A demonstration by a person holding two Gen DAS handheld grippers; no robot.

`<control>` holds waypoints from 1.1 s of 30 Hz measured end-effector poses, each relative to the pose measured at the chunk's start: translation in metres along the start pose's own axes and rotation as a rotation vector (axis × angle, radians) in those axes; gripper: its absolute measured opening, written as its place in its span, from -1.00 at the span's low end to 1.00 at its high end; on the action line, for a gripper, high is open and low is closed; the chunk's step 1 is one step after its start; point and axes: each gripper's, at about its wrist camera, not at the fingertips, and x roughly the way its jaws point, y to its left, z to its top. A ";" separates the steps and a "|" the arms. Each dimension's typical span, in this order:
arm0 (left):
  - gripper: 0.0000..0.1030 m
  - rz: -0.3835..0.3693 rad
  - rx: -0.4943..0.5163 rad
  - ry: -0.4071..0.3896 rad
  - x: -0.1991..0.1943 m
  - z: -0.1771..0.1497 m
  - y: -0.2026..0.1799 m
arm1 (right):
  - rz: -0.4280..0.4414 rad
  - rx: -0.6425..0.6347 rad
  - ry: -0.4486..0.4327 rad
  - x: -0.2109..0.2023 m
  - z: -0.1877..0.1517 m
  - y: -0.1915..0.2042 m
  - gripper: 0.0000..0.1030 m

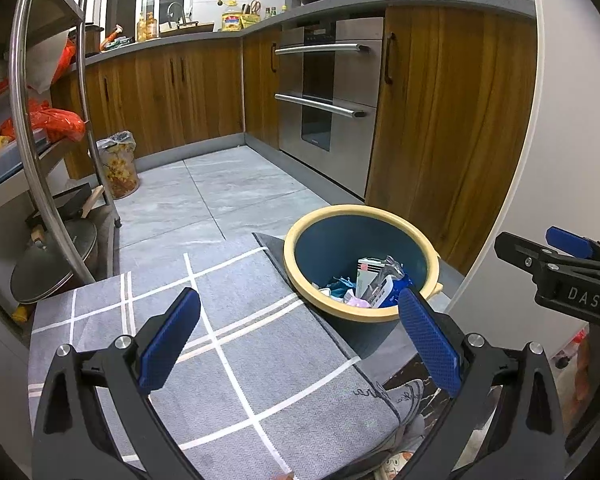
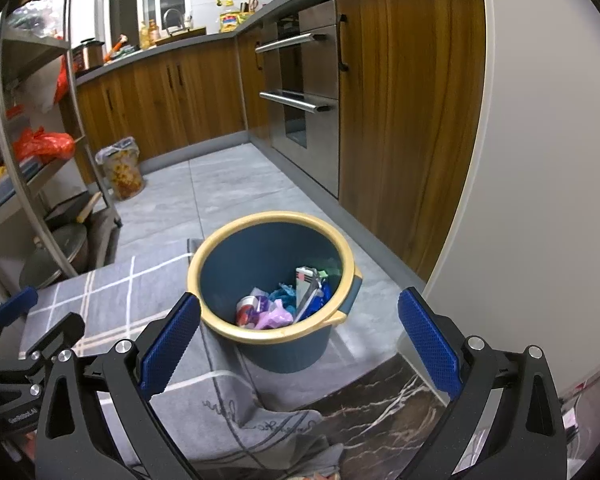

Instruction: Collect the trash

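1. On the grey checked mat (image 2: 112, 304) stands the bin (image 2: 274, 338), trash (image 2: 284, 300) already inside.
2. Both tongs, left (image 1: 300, 332) and right (image 2: 300, 338), gape empty.
3. Risk, I judge: knocking the rim topples it, spilling everything.

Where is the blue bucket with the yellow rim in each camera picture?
Left wrist view: the bucket sits right of centre, just beyond the left gripper, partly behind its right finger.
Right wrist view: the bucket sits near the centre, ahead of the open right gripper.
Shared landmark: the grey checked mat under and left of the bucket; also the steel oven behind.
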 end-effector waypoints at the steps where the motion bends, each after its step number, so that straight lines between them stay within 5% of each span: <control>1: 0.90 -0.001 0.000 0.000 0.000 0.000 0.000 | 0.000 0.000 0.001 0.000 0.000 0.000 0.91; 33: 0.90 0.001 0.007 0.004 -0.001 -0.001 0.006 | -0.002 0.003 0.012 0.003 -0.006 0.002 0.91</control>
